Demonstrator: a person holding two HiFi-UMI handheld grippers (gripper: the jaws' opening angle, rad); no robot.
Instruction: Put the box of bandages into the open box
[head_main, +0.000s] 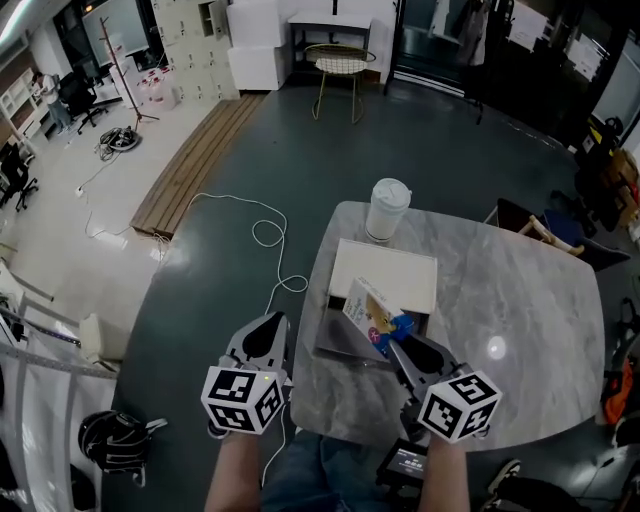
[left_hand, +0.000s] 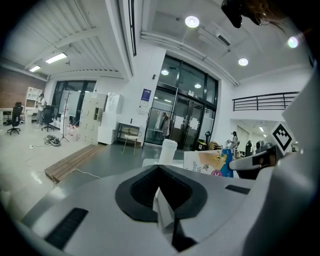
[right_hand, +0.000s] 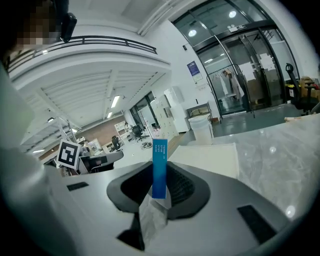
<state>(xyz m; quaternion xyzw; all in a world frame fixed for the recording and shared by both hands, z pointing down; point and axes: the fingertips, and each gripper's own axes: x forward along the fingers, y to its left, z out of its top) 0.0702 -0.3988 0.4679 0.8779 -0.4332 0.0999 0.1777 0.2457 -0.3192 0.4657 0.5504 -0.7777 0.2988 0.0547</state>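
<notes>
The right gripper (head_main: 403, 350) clamped the box of bandages (head_main: 370, 312), white print on its blue edge illegible, over the open box (head_main: 390, 272) at 6 o'clock; the left gripper (head_main: 268, 322) was closed, empty

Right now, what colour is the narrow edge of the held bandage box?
Blue; the bandage box edge shows best in the right gripper view.

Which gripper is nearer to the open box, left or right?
Right. The right gripper holds the box of bandages just over the open box; the left gripper, shut and empty, is beside the table, outside its edge.
</notes>
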